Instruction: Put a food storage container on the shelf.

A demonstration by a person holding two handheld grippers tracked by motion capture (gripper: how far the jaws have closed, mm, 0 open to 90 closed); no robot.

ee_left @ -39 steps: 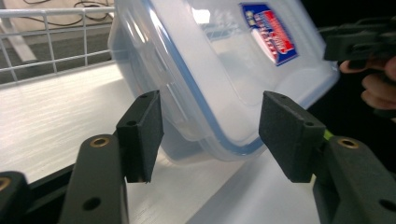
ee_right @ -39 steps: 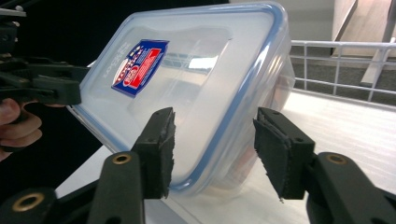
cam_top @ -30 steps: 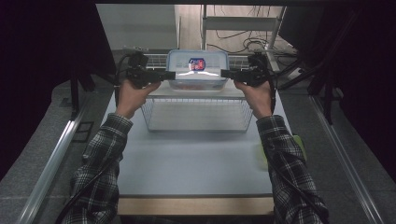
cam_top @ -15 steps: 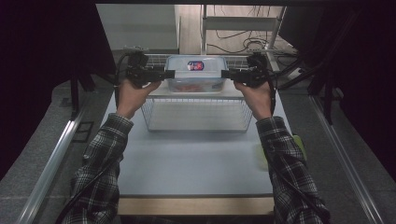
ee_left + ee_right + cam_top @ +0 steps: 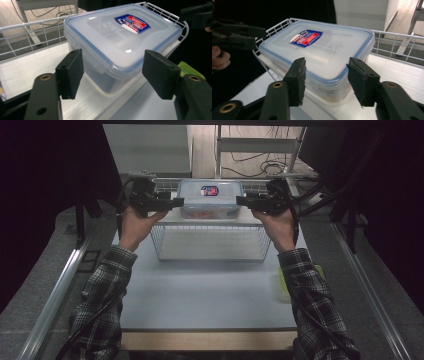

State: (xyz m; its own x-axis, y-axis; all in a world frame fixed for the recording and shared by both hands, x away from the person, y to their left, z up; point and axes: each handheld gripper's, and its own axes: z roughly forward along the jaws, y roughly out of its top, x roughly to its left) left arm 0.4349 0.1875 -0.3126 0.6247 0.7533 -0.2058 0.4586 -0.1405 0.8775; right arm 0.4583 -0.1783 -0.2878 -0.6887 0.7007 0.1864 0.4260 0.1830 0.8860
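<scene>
A clear plastic box [image 5: 208, 200] with a blue-edged lid and a red and blue sticker [image 5: 209, 191] sits at the far end of a white wire basket [image 5: 210, 242]. The basket stands on a pale grey bench [image 5: 200, 290] with a light wooden front edge [image 5: 205, 340].

The left gripper [image 5: 172, 202] is at the left end of the box, and the right gripper [image 5: 242, 201] is at the right end. In the left gripper view the fingers [image 5: 71, 72] stand apart, one on each side of a corner of the box [image 5: 117, 42], and they do not press on it. These fingers have just been opening. In the right gripper view the fingers [image 5: 297, 80] also stand apart around the near end of the box [image 5: 322, 52], with gaps on both sides. They too have just been opening.

Both of the person's arms wear checked sleeves [image 5: 100, 295] and come in from the near side of the bench.

A green thing [image 5: 284, 282] lies at the right edge of the bench, partly under the right sleeve. It also shows in the left gripper view [image 5: 190, 71] past the box.

The room around the bench is dark. Grey floor [image 5: 45, 285] runs along both sides, with a metal rail [image 5: 60, 285] on the left and another on the right. Behind the basket the floor is lighter, and black cables [image 5: 260, 167] lie there near the legs of a white frame [image 5: 260, 145].
</scene>
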